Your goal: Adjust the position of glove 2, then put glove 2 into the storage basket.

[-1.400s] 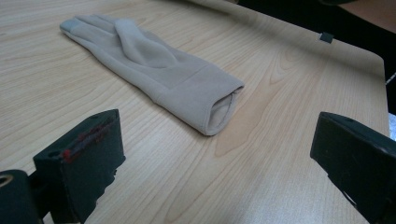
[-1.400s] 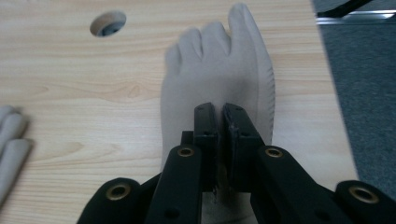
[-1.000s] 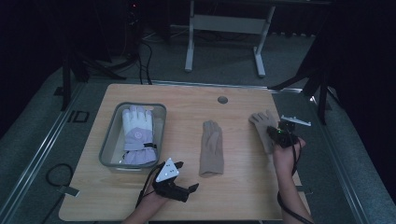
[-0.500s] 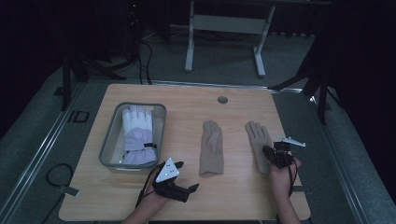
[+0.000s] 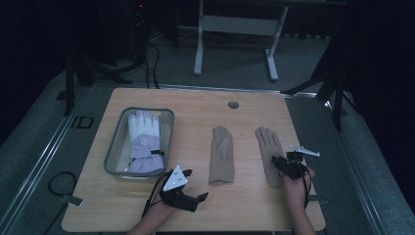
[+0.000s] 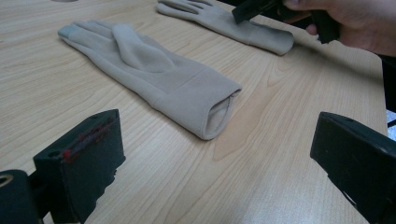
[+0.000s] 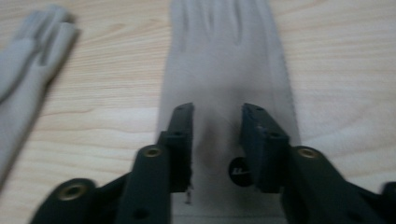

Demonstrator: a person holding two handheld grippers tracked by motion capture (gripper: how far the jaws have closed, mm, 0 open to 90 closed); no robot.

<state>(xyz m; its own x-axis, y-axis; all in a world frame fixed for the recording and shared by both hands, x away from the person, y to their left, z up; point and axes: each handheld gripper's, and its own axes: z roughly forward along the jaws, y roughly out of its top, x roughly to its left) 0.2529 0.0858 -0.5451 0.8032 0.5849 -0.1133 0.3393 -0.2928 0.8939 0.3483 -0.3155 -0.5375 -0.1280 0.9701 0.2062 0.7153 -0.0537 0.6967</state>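
Two beige gloves lie flat on the wooden table, one in the middle [image 5: 221, 154] [image 6: 149, 70] and one to its right [image 5: 267, 144] [image 7: 224, 56]. My right gripper [image 5: 278, 162] [image 7: 217, 116] sits low over the right glove's cuff. Its jaws have just been opening and stand apart, with the fabric lying flat under the gap and unpinched. My left gripper [image 5: 196, 185] [image 6: 219, 163] rests open near the front edge. It points at the middle glove's cuff and holds nothing. A white and lavender winter glove [image 5: 143, 139] lies in the grey tray [image 5: 113, 147] at the left.
A round cable hole [image 5: 233, 104] sits near the table's far edge. A metal stand [image 5: 235, 29] and cables [image 5: 147, 54] are on the floor beyond. Bare wood runs along the front edge between my two hands.
The right gripper came down and toward the near edge with the right beige glove, which went from bunched and lifted to flat on the table. Its jaws then parted. The left gripper stayed put.
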